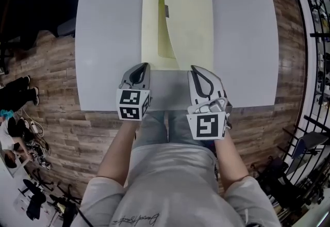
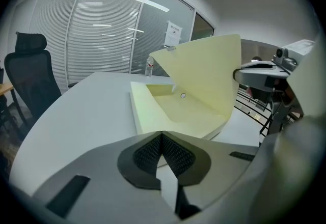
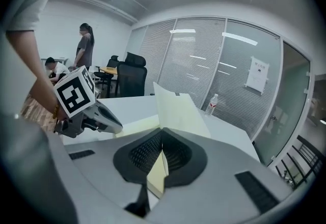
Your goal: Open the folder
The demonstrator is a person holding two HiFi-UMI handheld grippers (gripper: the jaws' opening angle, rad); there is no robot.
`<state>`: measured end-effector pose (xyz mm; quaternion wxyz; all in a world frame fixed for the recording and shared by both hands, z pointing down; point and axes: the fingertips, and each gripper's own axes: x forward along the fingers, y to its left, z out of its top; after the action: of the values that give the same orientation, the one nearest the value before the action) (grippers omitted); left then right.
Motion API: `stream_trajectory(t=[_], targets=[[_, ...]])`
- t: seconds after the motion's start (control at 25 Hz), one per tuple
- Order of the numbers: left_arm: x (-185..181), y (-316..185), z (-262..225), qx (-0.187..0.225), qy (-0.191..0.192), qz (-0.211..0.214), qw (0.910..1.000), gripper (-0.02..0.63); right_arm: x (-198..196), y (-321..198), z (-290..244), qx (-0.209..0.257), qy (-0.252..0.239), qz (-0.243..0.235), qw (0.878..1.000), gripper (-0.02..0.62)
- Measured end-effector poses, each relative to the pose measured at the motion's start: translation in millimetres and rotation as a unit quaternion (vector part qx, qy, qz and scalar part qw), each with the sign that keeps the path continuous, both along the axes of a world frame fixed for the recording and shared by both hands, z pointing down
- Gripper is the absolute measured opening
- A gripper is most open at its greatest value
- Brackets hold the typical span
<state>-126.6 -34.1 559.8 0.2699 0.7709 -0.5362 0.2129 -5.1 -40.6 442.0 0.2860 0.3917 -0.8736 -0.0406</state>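
Two grippers meet the yellow folder at upper centre.
My right gripper pinches its raised cover; my left gripper sits closed and empty at its lower edge.

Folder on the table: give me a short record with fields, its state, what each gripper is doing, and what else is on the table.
folder: pale yellow, lying on the table, partly open
cover: lifted, slanting up over the right side
right gripper: shut on the cover's near edge
left gripper: jaws together, nothing between them, tips at the folder's near left corner; contact unclear
bottle: upright at the table's far end
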Motion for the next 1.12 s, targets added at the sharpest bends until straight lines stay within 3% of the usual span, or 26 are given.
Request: stream_trajectory(t=[0.48,1.12], targets=[[-6.2,1.4,3.2,-0.010,-0.011,0.019,0.9997,0.009,64.1,-8.6,-24.4,-0.002,-0.079,0.117,0.990,0.025],[-7.7,1.4,4.1,-0.017,-0.021,0.021,0.9994,0.009,169.0,-11.2,-0.5,-0.070,-0.139,0.250,0.956,0.025]])
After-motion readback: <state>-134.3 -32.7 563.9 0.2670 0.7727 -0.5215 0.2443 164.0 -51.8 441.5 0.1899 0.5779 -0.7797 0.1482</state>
